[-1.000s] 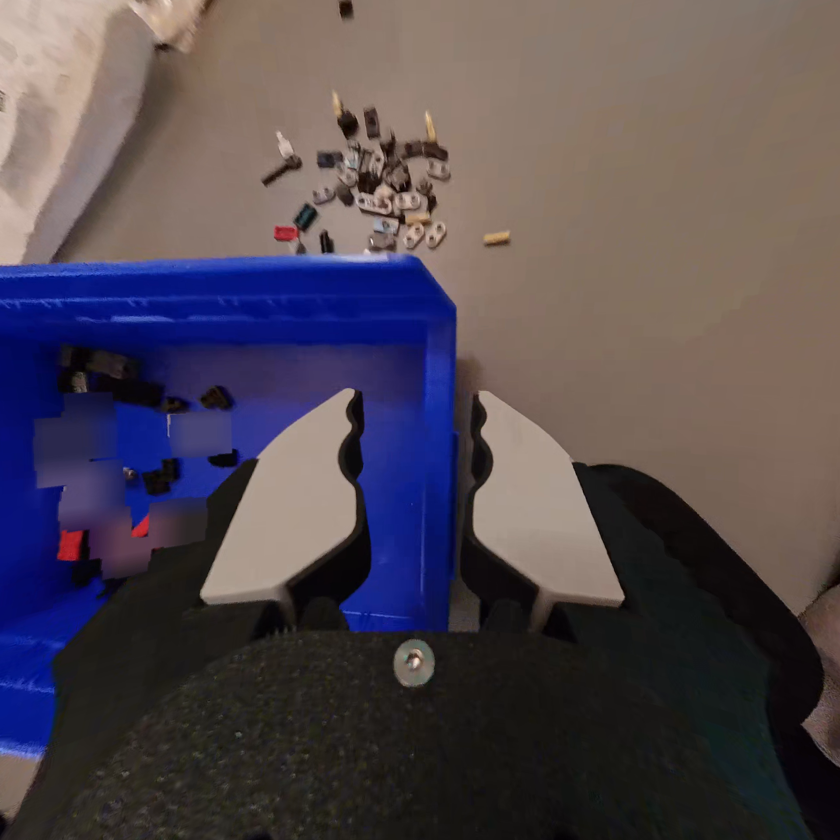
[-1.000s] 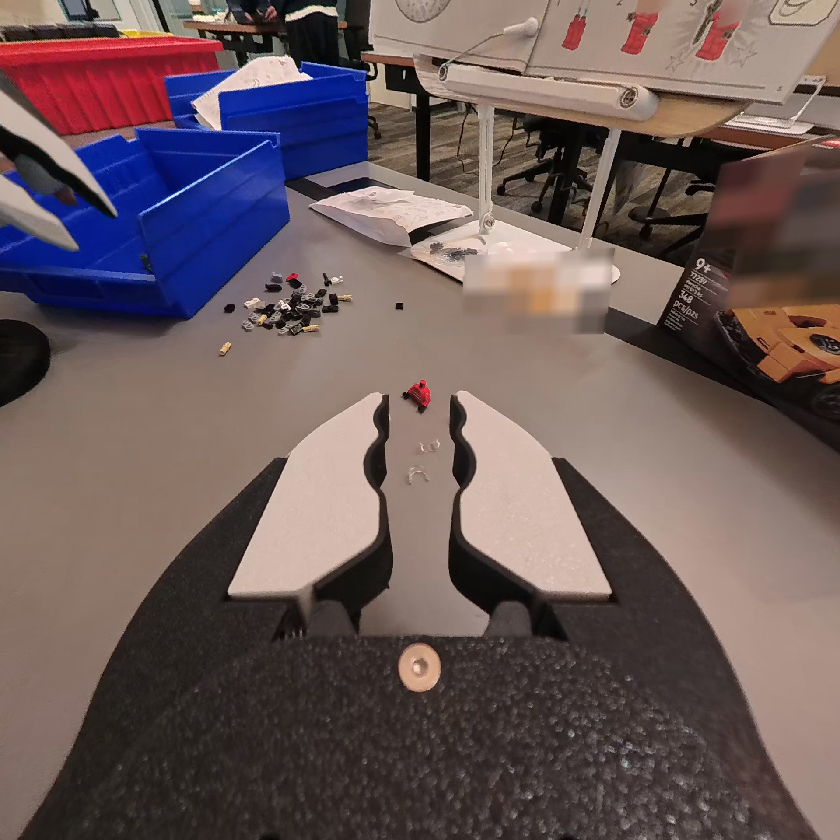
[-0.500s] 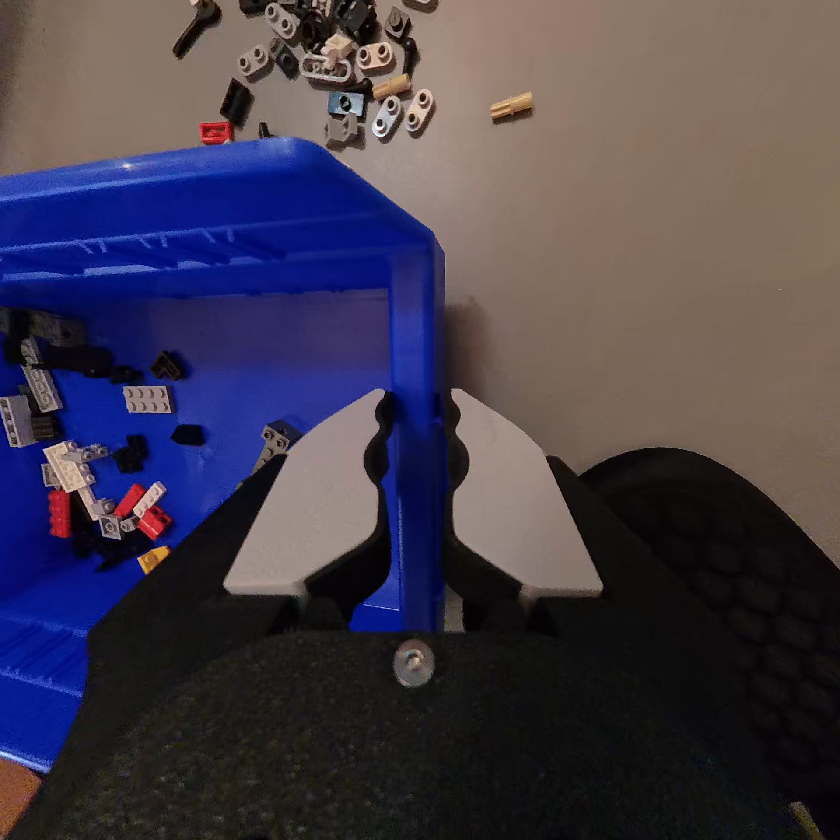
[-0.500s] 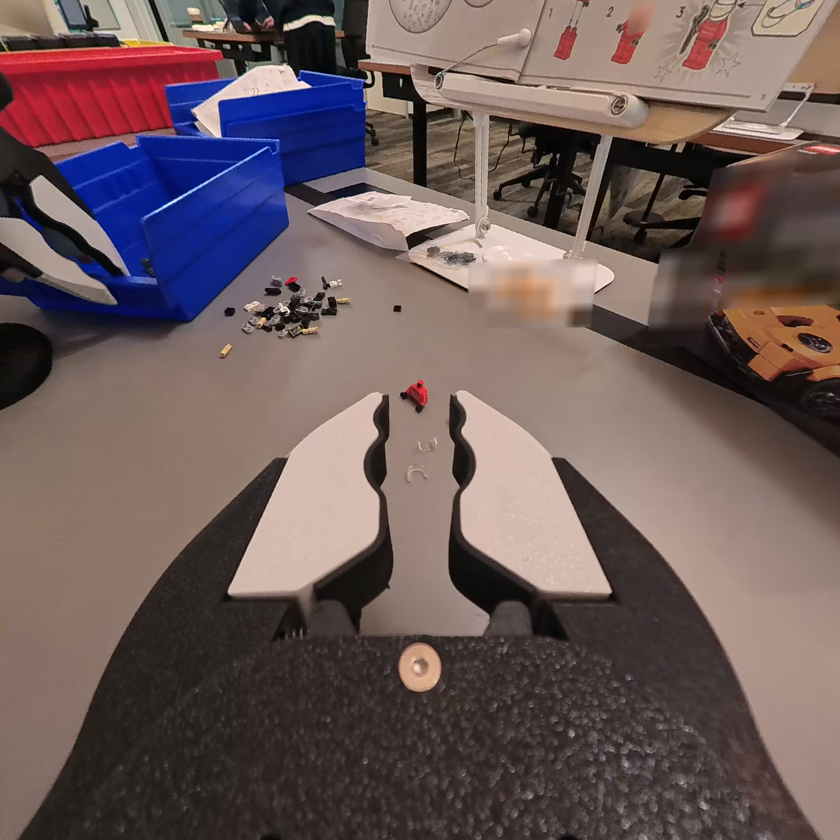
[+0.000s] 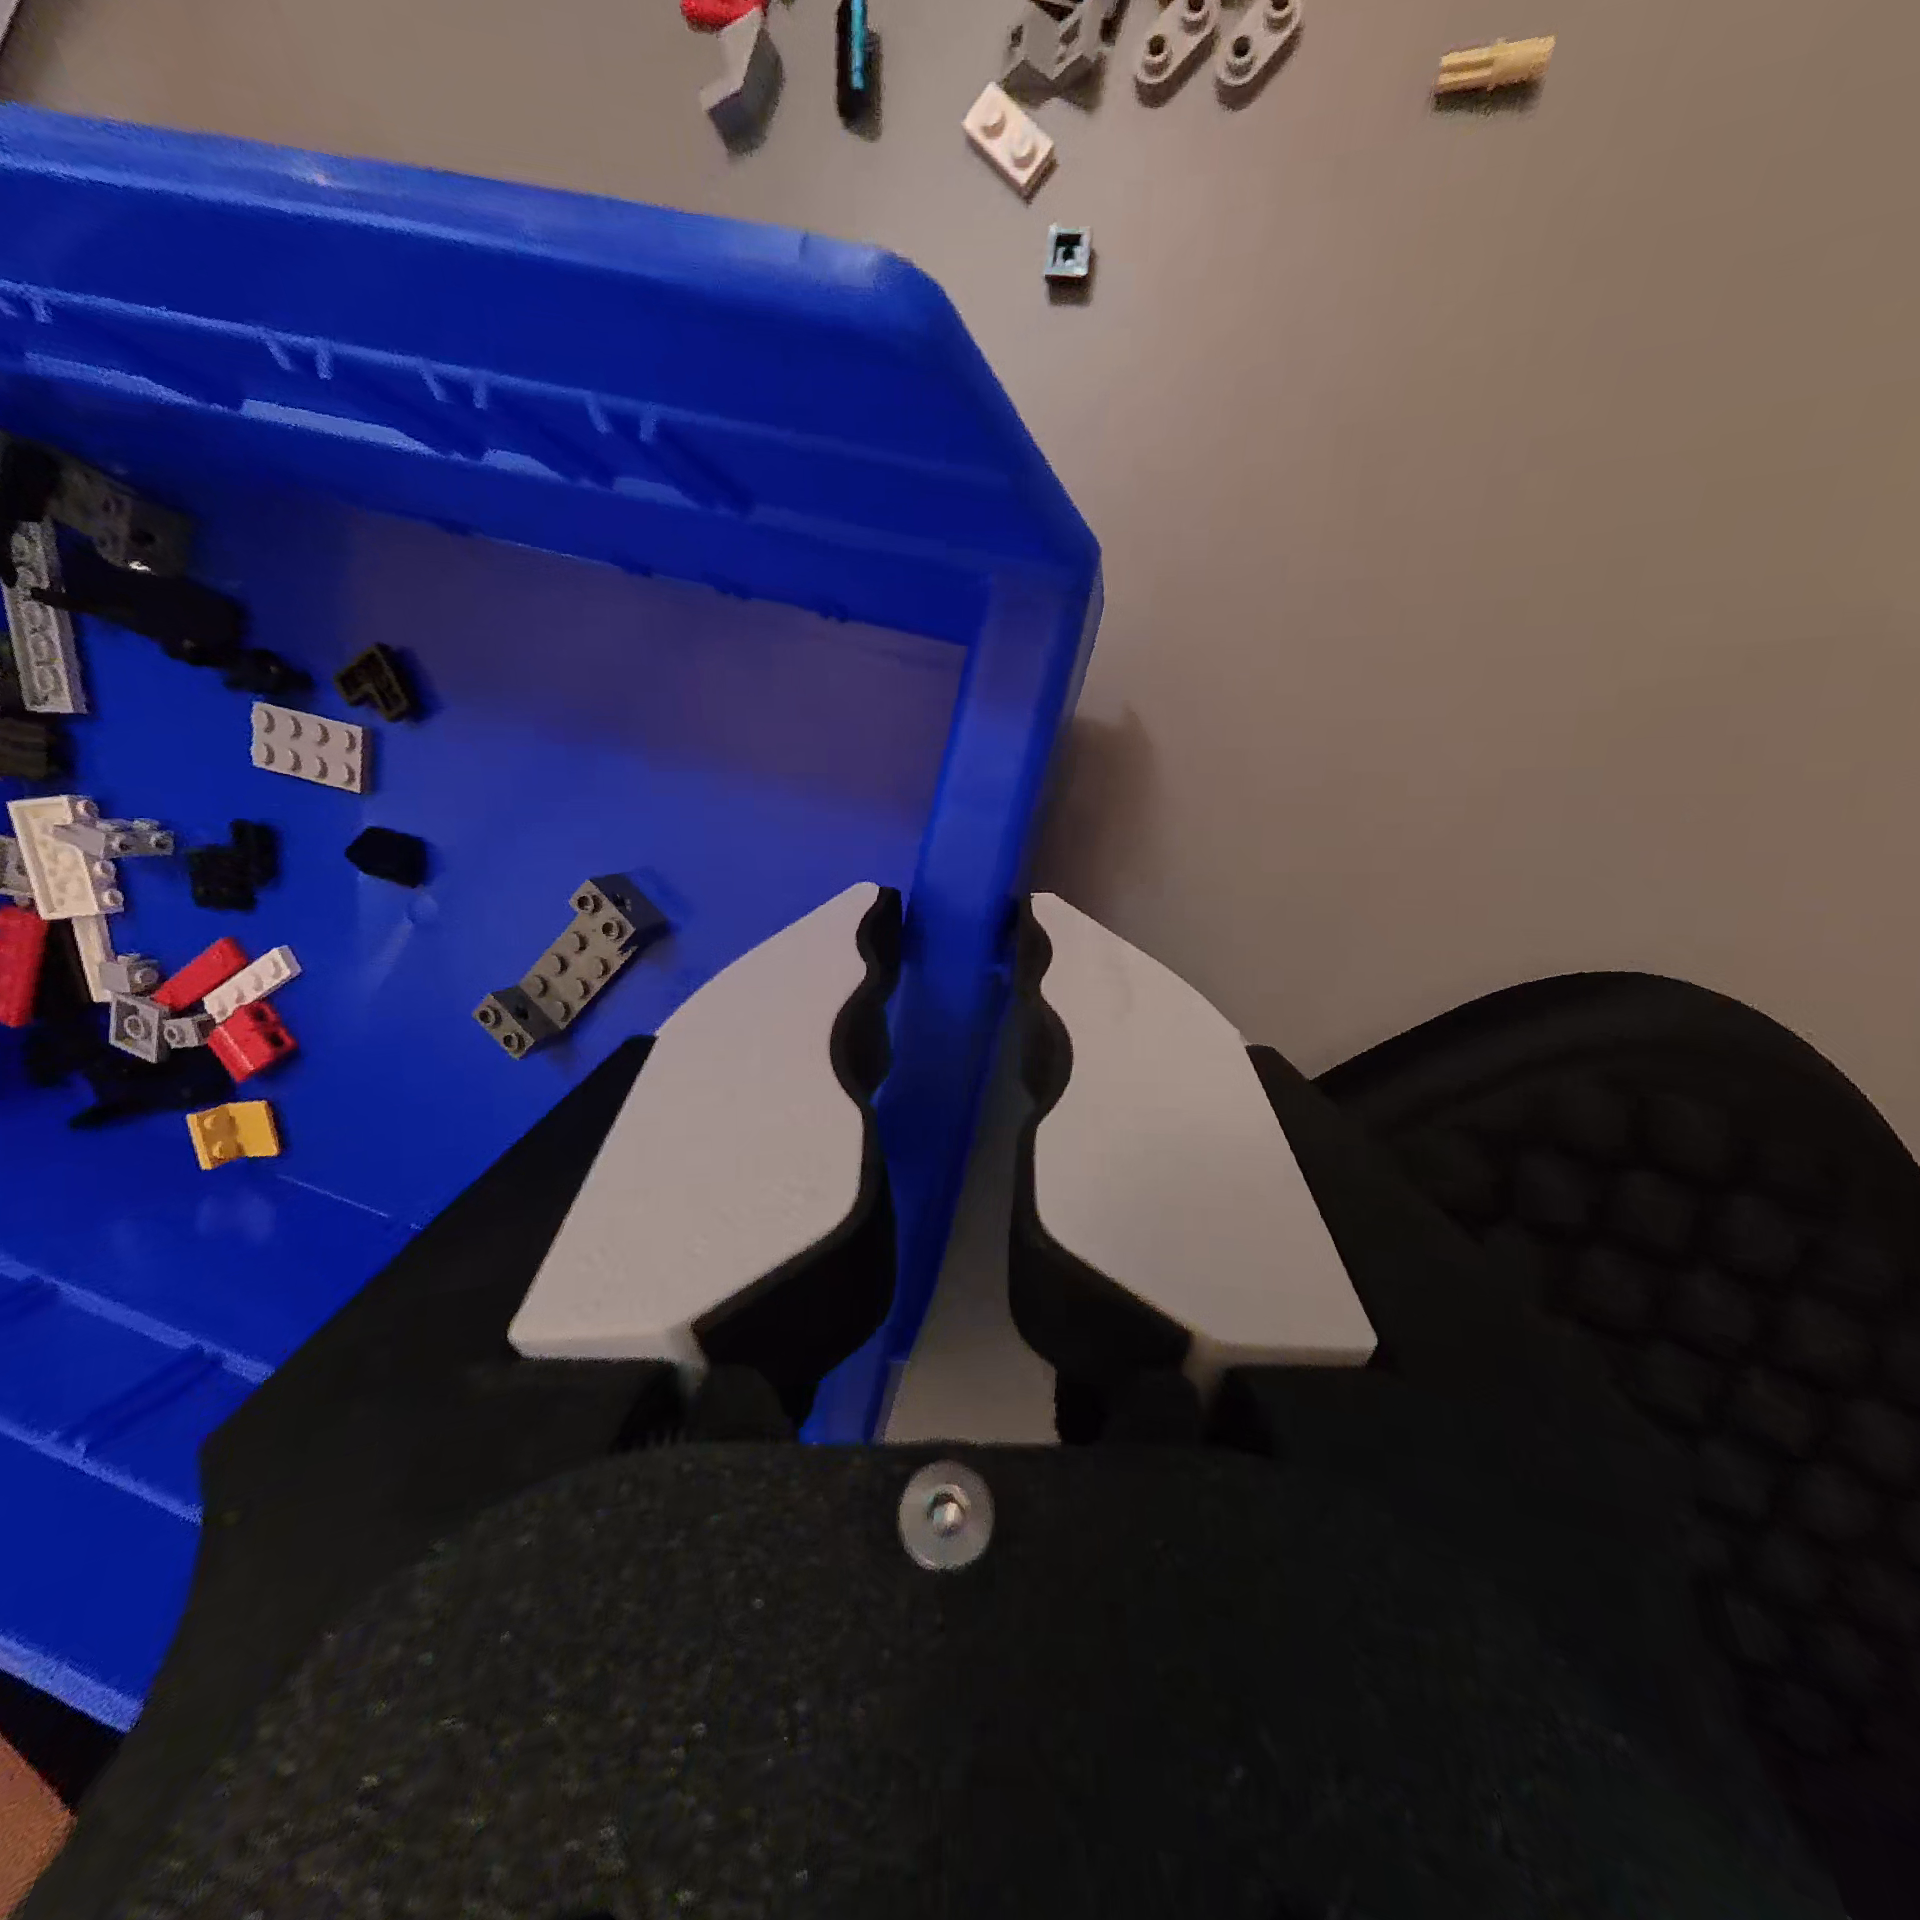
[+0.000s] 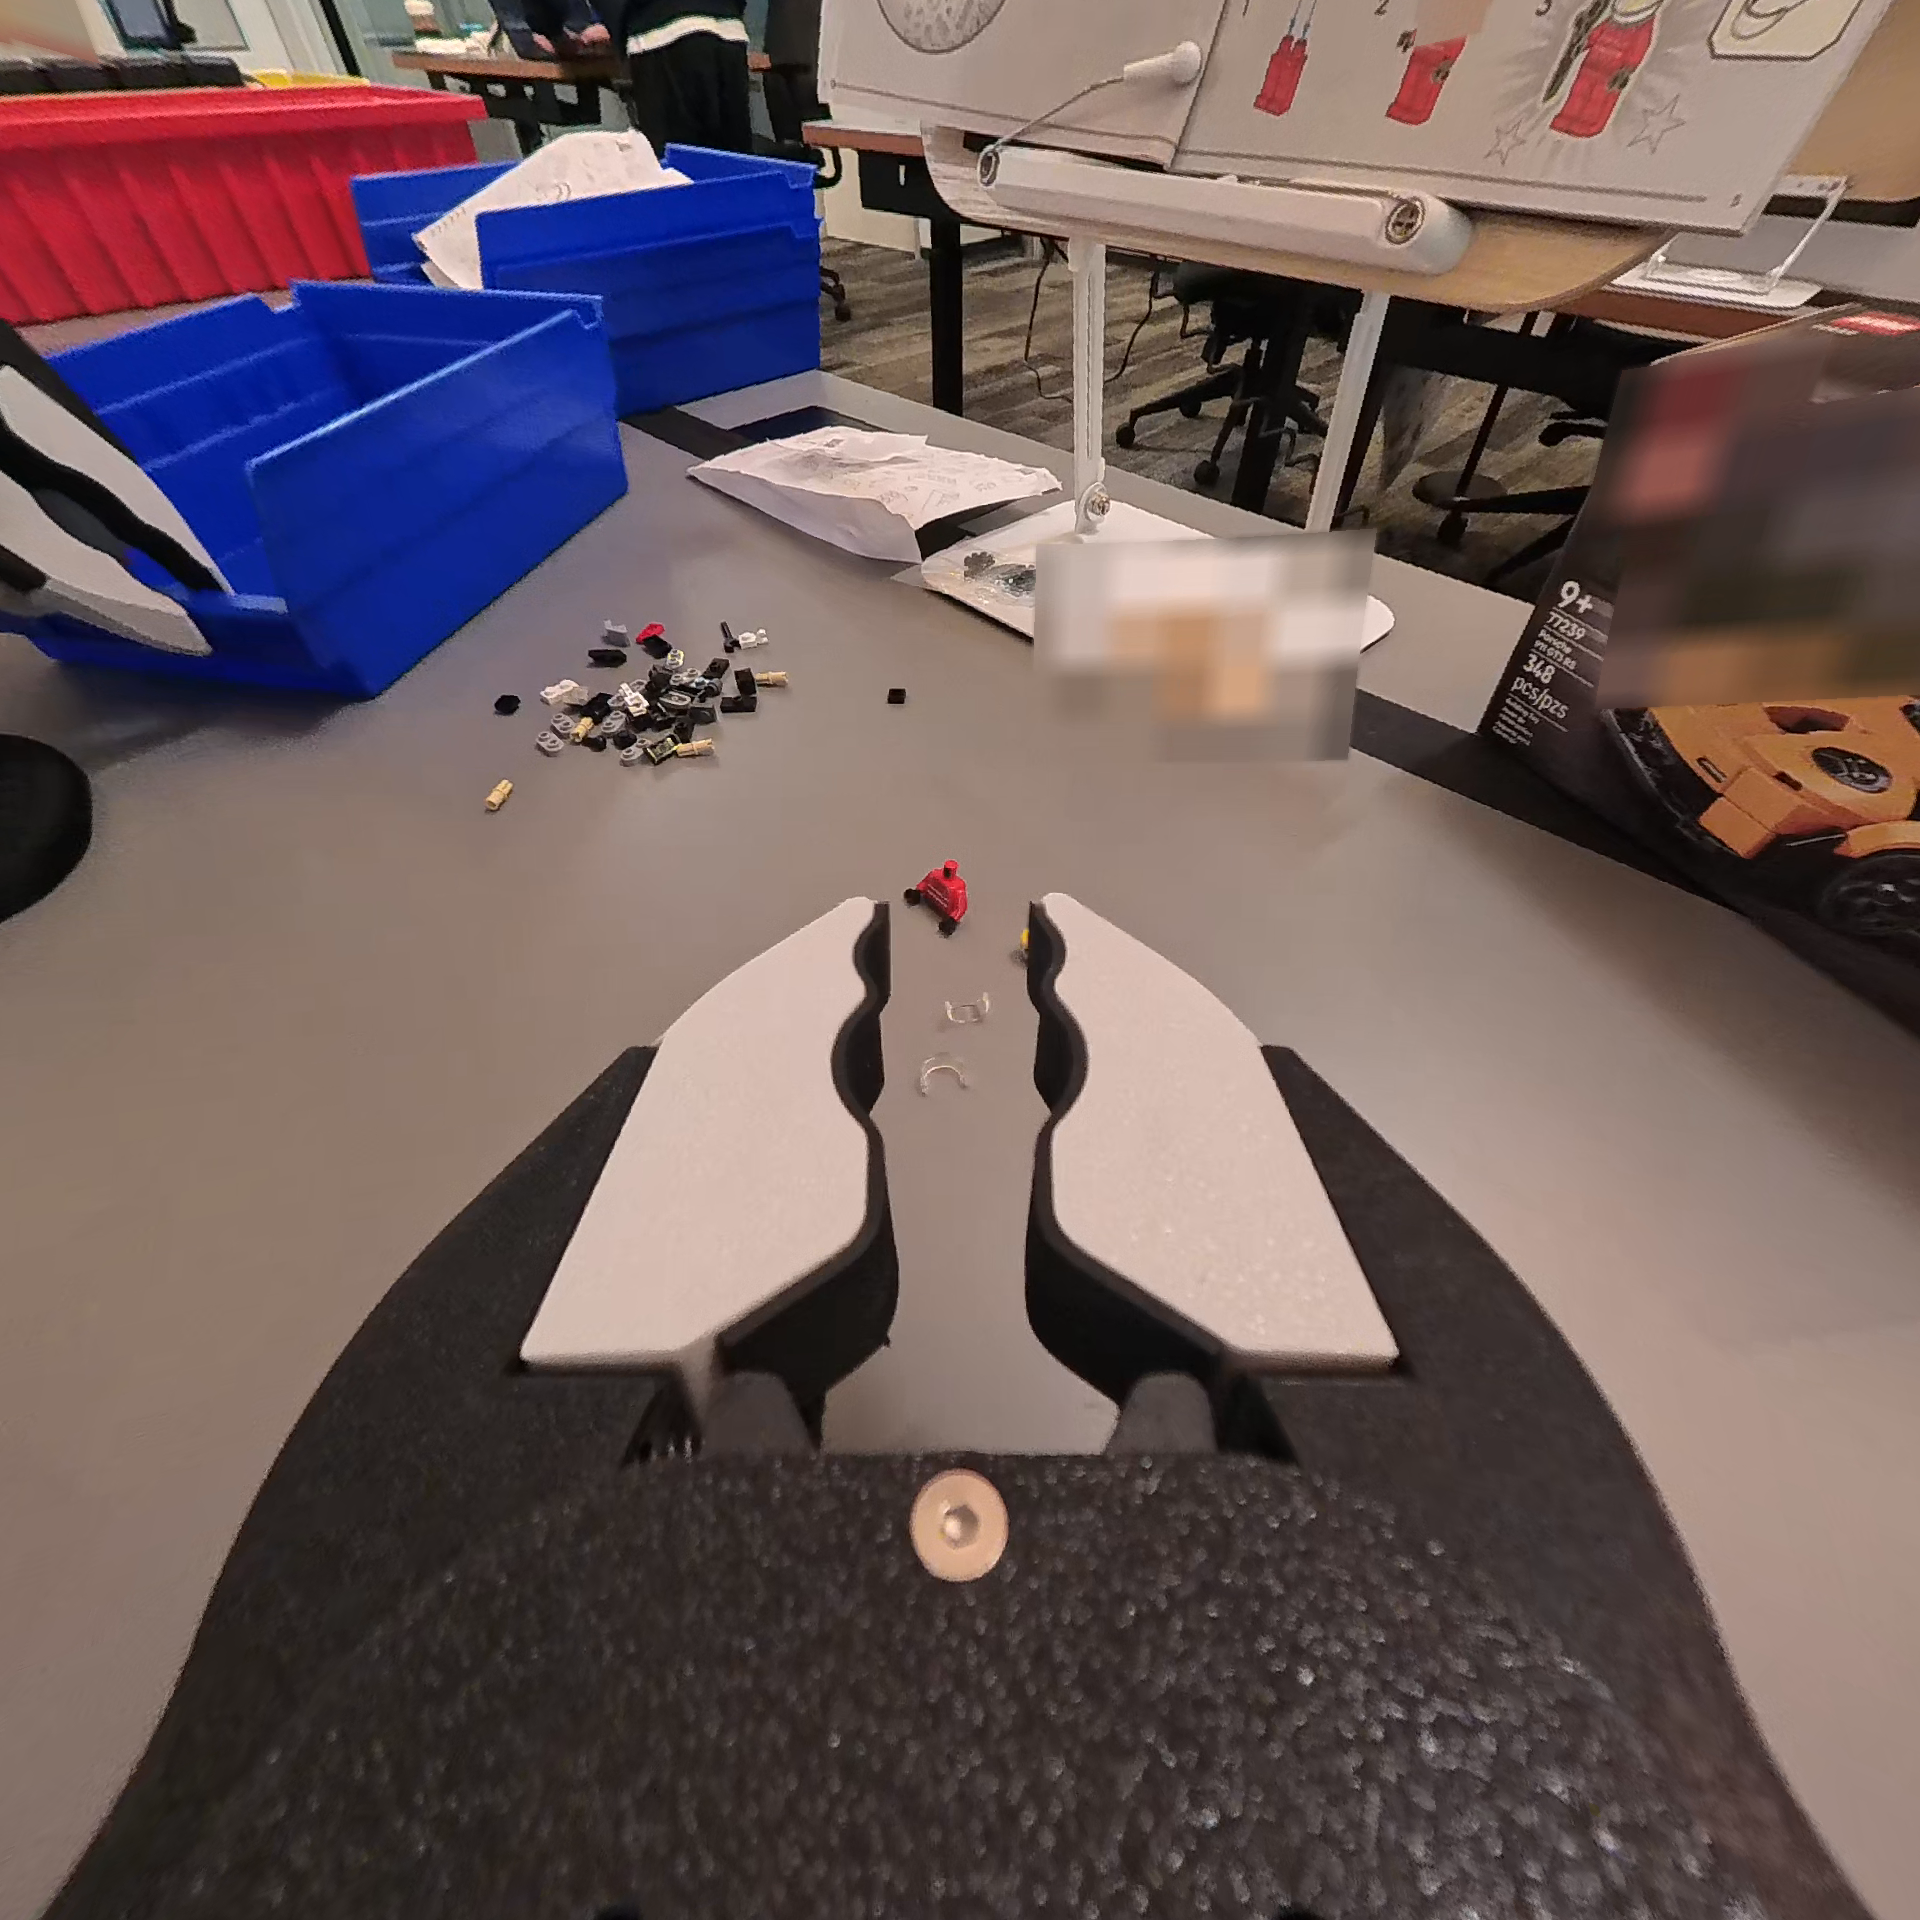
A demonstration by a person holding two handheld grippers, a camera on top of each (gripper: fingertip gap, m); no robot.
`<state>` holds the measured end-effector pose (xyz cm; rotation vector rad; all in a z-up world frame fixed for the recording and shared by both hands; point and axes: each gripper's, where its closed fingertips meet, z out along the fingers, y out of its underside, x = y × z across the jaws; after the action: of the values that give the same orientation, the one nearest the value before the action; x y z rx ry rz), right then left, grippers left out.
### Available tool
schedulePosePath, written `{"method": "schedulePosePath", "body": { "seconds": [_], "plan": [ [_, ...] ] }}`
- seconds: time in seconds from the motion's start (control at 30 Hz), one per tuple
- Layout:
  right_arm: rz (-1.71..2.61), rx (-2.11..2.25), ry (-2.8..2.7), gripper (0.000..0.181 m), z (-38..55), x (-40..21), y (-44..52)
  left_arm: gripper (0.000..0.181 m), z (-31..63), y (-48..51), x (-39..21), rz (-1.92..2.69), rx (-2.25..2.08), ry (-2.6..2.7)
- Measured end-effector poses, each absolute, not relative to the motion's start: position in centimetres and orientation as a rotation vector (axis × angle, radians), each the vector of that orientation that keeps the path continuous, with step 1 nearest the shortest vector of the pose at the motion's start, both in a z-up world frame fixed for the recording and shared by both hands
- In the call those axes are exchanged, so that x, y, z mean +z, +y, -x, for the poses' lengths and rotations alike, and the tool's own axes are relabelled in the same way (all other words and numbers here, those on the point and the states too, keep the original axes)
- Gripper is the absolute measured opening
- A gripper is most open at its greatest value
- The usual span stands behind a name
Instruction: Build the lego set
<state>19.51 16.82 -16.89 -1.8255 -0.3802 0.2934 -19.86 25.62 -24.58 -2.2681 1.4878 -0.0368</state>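
1. Blue plastic filled the left wrist view: the side wall of a blue bin (image 5: 977, 790) stood between the two fingers of the left gripper (image 5: 956, 914), which was clamped narrowly on that wall, one finger inside the bin and one outside.
2. Inside the bin, to the left of that gripper, lay loose lego pieces (image 5: 156, 935) in grey, black, red and white, with a dark grey studded piece (image 5: 571, 966) nearest the inner finger and a yellow piece (image 5: 234, 1132) lower left.
3. Ahead of the left gripper, beyond the bin's far rim, more small pieces lay scattered on the grey desk (image 5: 1507, 520), among them a tan pin (image 5: 1491, 68) off to the right.
4. The right gripper (image 6: 961, 914) sat low over the desk, its fingers apart with a moderate gap and nothing between them.
5. Two clear curved pieces (image 6: 956, 1039) lay on the desk within that gap, and a red minifigure torso (image 6: 943, 894) lay just ahead of the fingertips.
6. Farther ahead and to the left was a pile of small pieces (image 6: 649, 696); the set's box (image 6: 1766, 665) stood to the right.
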Motion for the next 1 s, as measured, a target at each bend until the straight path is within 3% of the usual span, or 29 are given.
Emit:
{"method": "schedulePosePath", "body": {
  "seconds": [0.73,0.87,1.0],
  "plan": [
    [1.828,0.272,-0.350,0.025,-20.3,-17.2,17.1,0.022,18.7,26.7,-24.3,2.096,-0.021,1.456],
    [1.839,0.275,-0.357,0.025,-20.1,-17.6,17.2,0.025,17.4,26.6,-20.9,1.951,-0.043,1.332],
    [1.860,0.289,-0.388,0.025,-19.3,-18.3,17.5,0.023,10.5,23.5,-16.3,1.721,-0.471,1.211]
  ]
}}
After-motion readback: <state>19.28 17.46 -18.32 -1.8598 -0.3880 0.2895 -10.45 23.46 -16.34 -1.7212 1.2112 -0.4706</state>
